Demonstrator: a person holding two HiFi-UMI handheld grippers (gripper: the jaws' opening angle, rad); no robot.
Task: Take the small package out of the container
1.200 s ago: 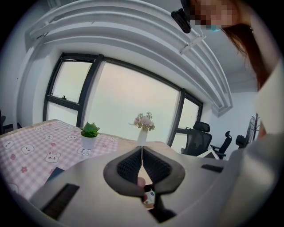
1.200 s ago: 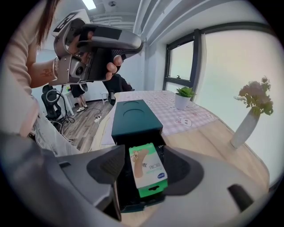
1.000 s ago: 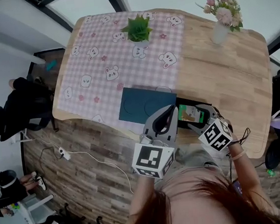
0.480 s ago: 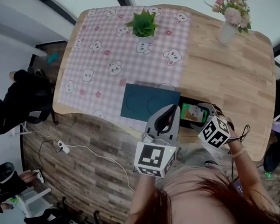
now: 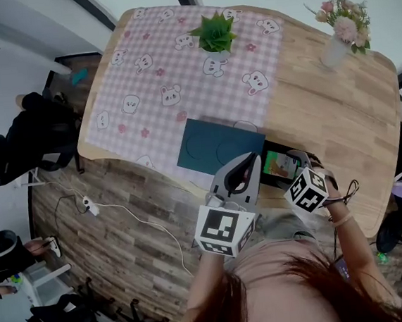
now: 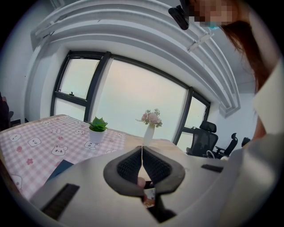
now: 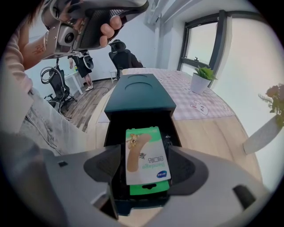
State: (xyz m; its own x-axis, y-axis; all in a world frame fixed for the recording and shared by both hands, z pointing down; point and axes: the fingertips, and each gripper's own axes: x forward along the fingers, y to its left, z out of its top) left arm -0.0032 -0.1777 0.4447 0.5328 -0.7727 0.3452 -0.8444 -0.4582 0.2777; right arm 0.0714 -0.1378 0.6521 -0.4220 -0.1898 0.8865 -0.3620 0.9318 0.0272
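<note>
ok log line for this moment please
right gripper: jaws just opened, small package between, ungripped | container: package inside | left gripper: shut, empty

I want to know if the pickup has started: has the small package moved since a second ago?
No. The package lies in the same spot inside the open box, just right of the dark lid.

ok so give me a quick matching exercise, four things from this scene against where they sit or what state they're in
Things:
1. small package
2. potted plant
3. flower vase
4. left tool

Places or states:
A. on the bare wood of the table
B. jaws together
C. inside the open container
D. on the pink checked cloth

Pairs: 1-C, 2-D, 3-A, 4-B
</note>
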